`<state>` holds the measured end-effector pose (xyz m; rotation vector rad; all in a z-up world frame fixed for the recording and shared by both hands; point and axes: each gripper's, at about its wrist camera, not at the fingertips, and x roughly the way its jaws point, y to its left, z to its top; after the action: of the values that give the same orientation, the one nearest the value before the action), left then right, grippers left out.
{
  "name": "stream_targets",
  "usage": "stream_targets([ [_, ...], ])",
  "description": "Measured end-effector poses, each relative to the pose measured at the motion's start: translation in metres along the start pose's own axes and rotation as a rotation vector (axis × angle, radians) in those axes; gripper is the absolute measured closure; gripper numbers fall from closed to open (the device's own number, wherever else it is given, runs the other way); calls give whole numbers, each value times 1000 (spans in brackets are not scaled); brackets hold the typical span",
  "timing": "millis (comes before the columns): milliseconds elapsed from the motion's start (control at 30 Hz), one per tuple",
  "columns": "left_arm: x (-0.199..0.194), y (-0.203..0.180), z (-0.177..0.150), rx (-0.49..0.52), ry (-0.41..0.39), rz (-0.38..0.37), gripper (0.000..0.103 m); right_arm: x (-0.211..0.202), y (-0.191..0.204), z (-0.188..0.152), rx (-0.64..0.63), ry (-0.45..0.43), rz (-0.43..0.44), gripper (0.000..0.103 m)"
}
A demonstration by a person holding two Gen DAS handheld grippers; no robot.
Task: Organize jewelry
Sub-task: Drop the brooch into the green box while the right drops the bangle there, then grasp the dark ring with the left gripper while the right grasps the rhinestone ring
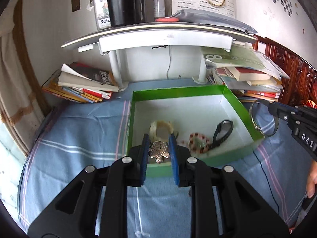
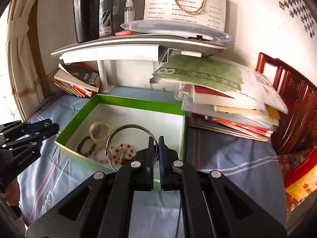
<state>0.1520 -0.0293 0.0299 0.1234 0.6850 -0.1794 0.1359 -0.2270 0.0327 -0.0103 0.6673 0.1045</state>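
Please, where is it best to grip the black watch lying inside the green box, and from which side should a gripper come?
Grip the black watch from above, across its strap, where the band is narrow. It lies low on the floor of the green box, so the walls probably block a sideways approach. The beaded bracelet lies close beside it; avoid pinching that.

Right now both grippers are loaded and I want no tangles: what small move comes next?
Probably ease the left gripper forward over the green box and release the flower brooch. It sits at the near wall, while the right gripper holds the silver bangle.
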Motion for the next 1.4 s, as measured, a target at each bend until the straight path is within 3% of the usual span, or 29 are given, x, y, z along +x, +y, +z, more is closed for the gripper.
stream_targets([
  [200, 60, -3, 20, -5, 95, -42, 82, 66, 6, 3, 22, 123, -9, 98],
  [300, 85, -3, 19, -8, 145, -49, 82, 81, 9, 0, -2, 144, -30, 95],
  [400, 94, 0, 15, -25, 150, -41, 64, 69, 10, -4, -2, 135, -21, 73],
  [433, 92, -1, 13, -12, 137, -39, 61, 57, 9, -4, 4, 114, -16, 62],
  [467, 88, -2, 11, 3, 126, -35, 60, 47, 9, -5, 2, 95, -22, 59],
  [633, 54, 1, -7, 19, 104, 39, 53, 4, 10, -29, -32, 89, 25, 59],
  [700, 35, -1, -22, 30, 85, 52, 53, 1, 16, -51, -57, 146, 63, 60],
  [800, 20, -3, -44, 33, 91, 0, 53, 13, 35, -80, -102, 248, 112, 65],
  [1100, 46, 2, -83, -24, 243, -30, 53, 55, 69, -99, -178, 340, 126, 65],
  [1133, 48, 3, -86, -28, 250, -33, 53, 57, 69, -101, -182, 348, 121, 65],
  [1233, 50, 1, -90, -23, 257, -47, 52, 56, 68, -102, -178, 345, 128, 82],
  [1400, 50, -18, -94, 28, 249, -82, 46, 54, 53, -106, -128, 343, 104, 82],
])
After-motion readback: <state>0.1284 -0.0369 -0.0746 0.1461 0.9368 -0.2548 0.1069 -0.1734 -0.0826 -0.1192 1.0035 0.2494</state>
